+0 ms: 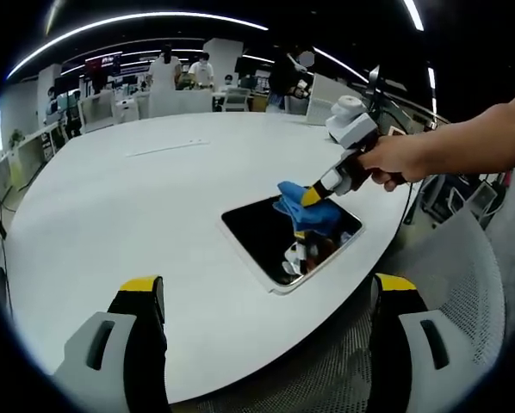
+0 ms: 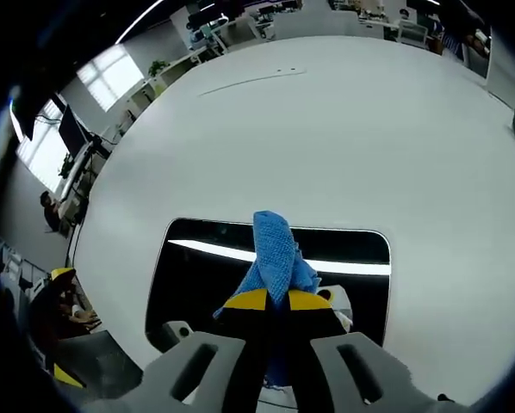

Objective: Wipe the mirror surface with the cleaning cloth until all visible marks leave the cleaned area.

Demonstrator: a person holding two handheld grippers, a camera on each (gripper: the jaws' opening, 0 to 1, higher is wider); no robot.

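We note right gripper [image 2: 277,301] clamped on soft, limp blue cleaning cloth [image 2: 275,249] over fragile mirror [image 2: 197,267]; left gripper [image 1: 266,297] spread, empty

Open-plan office or lab space: a big white round worktop [image 1: 111,215] stood under long ceiling light strips [image 1: 137,19], with rows of desks and monitors [image 1: 102,64] behind it. Several people [image 1: 201,69] stood at the far desks, a mesh office chair [image 1: 464,284] sat at the worktop's edge, and windows [image 2: 111,73] lined one wall.
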